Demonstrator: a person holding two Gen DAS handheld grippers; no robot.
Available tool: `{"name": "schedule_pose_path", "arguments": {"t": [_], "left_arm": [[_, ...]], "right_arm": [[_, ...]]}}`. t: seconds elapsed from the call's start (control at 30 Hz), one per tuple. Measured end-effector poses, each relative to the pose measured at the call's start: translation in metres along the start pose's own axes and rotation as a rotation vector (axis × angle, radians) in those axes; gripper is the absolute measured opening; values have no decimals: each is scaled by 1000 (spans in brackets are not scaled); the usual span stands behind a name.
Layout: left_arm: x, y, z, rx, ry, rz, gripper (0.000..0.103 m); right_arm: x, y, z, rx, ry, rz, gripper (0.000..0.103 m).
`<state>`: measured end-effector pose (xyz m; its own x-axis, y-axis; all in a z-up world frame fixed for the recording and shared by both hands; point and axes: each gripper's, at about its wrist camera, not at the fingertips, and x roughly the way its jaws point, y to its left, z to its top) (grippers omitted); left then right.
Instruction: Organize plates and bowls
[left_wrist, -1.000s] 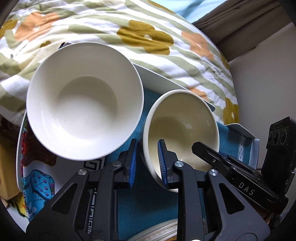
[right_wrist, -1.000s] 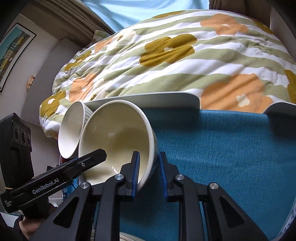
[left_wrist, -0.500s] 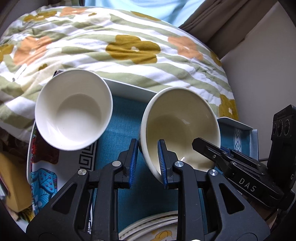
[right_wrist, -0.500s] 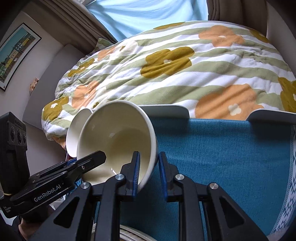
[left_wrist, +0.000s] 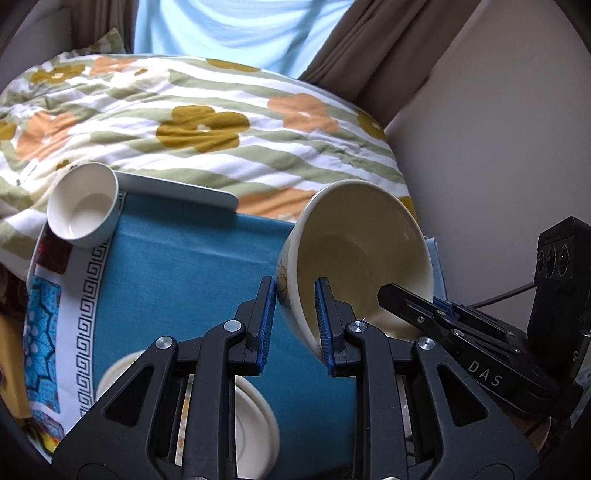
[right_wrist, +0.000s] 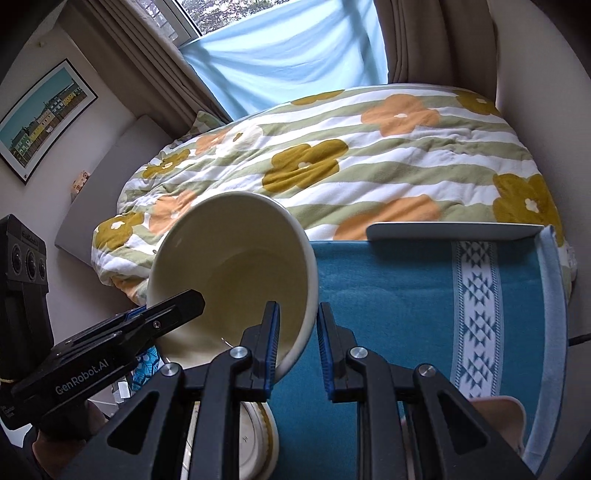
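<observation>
A cream bowl (left_wrist: 354, 258) hangs tilted above the blue cloth, held by its rim from two sides. My left gripper (left_wrist: 293, 295) is shut on the rim's left edge, one pad inside and one outside. My right gripper (right_wrist: 297, 321) is shut on the opposite edge of the same cream bowl (right_wrist: 229, 258). Each gripper shows in the other's view: the right gripper (left_wrist: 406, 299) and the left gripper (right_wrist: 177, 306). A smaller white bowl (left_wrist: 83, 203) sits at the tray's far left corner. A stack of plates (left_wrist: 251, 424) lies below my fingers, also low in the right wrist view as plates (right_wrist: 255, 435).
A white tray (left_wrist: 177, 188) lined with blue cloth (right_wrist: 406, 314) carries the dishes, with a patterned mat (left_wrist: 55, 314) at its left. Behind it lies a flowered quilt (right_wrist: 332, 166) on a bed. Curtains and a wall stand beyond.
Both grippers have lifted the cream bowl up and away to the right of the white bowl, which now looks small and far left. The stack of plates has come into view below.
</observation>
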<state>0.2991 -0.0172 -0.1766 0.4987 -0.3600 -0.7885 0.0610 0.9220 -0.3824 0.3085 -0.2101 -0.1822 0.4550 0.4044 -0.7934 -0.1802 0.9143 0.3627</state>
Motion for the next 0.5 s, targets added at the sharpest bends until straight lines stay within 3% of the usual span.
{"name": "schedule_pose_path", "arguments": {"t": [0.23, 0.5], "left_arm": [[4, -74, -54, 15, 14, -22, 19], [34, -117, -109, 74, 146, -9, 19]], "right_arm": [[-52, -57, -41, 3, 5, -42, 19], [-71, -106, -88, 54, 59, -74, 19]]}}
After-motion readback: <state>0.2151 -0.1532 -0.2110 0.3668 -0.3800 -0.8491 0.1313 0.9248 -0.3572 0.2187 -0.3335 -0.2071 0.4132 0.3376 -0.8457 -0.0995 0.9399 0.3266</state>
